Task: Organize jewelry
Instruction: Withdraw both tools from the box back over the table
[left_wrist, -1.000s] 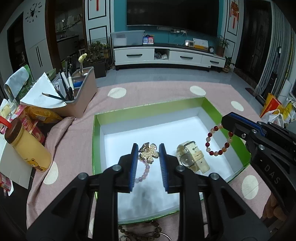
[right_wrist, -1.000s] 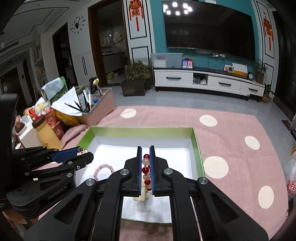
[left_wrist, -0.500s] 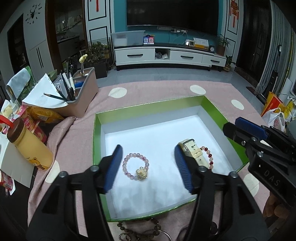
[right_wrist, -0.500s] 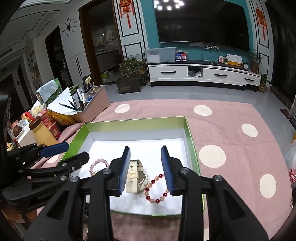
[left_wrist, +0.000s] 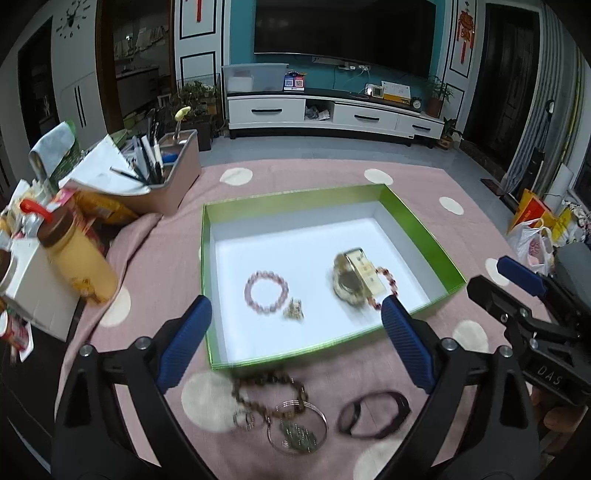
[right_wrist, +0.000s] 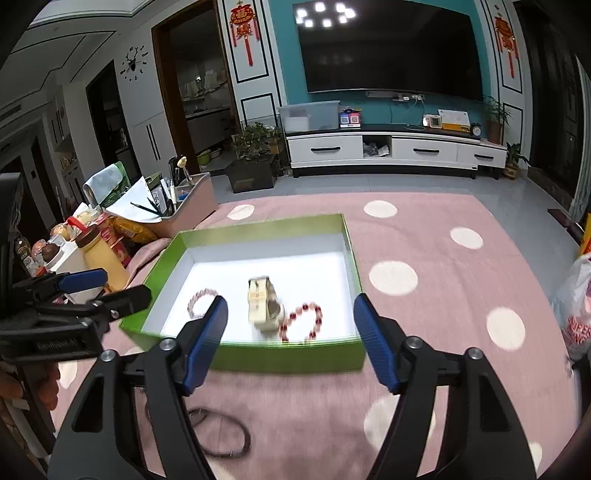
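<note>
Green card walls mark the box (left_wrist: 421, 229) you are filling, set on the pink spotted cloth (left_wrist: 332, 177) toward the far side of the bench. Inside it lie a pink bead bracelet (left_wrist: 266, 291) with a small gold charm (left_wrist: 294, 309) just beside it, a pale watch (left_wrist: 354, 277), and a red bead bracelet (right_wrist: 303, 322) touching the watch on its right; the pieces are spread across the white floor rather than heaped, likely so they stay untangled.

Your left tool (left_wrist: 295, 339) hangs above the near wall of the box with its blue pads wide apart and nothing between them. Your right tool (right_wrist: 291, 343) is likewise spread wide and empty, over the box's near right corner.

Along the near edge of the bench, outside the box, wait a brown bead string (left_wrist: 269, 387), thin metal bangles (left_wrist: 299, 424) over a greenish pendant, a small ring (left_wrist: 243, 419) and a dark band (left_wrist: 375, 413). These look like your remaining work. The bangles overlap the bead string, so lift one piece cleanly or both may come up together.
</note>
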